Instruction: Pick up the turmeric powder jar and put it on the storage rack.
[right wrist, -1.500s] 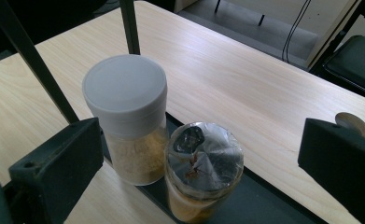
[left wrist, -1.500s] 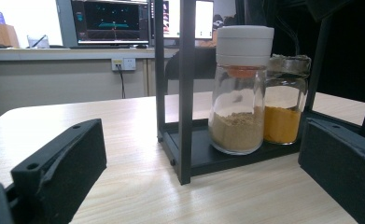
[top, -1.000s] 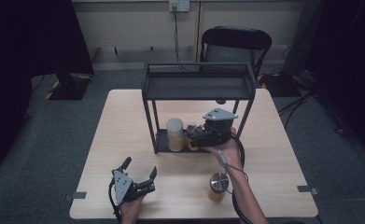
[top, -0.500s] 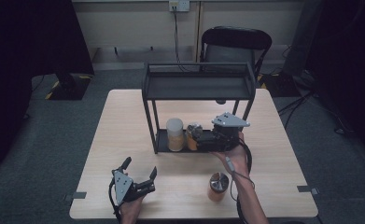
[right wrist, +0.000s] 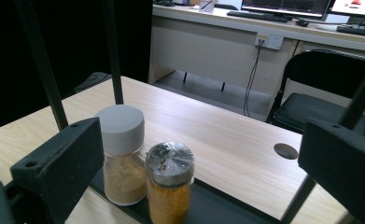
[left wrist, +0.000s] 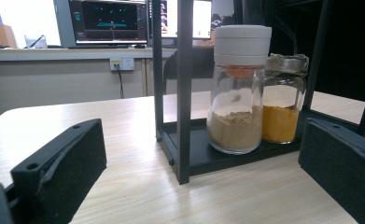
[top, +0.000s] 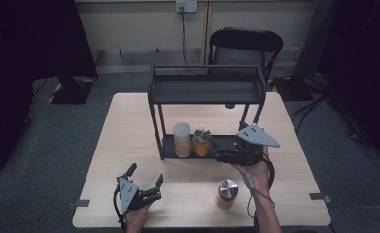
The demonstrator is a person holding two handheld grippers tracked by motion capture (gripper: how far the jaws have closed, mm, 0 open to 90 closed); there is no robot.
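my right gripper [top: 222, 156] sits at the right end of the rack's lower shelf [top: 226, 143], its matte black, blocky jaws spread wide and holding nothing. in the right gripper view the jaws frame the two jars without touching either. the nearer one is the metal-lidded jar [right wrist: 169, 186], just ahead of the jaws: a short round glass cylinder standing upright, long axis vertical, with orange-yellow powder inside and a shiny, speckled lid; its base is cut off at the bottom edge there. touching or just beside it, on its far side from my gripper, stands the white-capped jar [right wrist: 122, 154], taller, with a smooth plastic cap and tan powder. both rest on the black shelf of the thin-barred metal rack [top: 207, 90], on a pale wood-grain table [top: 129, 126].

my left gripper [top: 144, 187] rests near the table's front edge, well apart from the rack, jaws also spread and empty. from its view a rack post crosses in front of the shelf, and the white-capped jar overlaps part of the metal-lidded one.

a third jar [top: 227, 193] with a silver lid stands upright on the table just below my right hand [top: 253, 171]; its contents are hard to make out.
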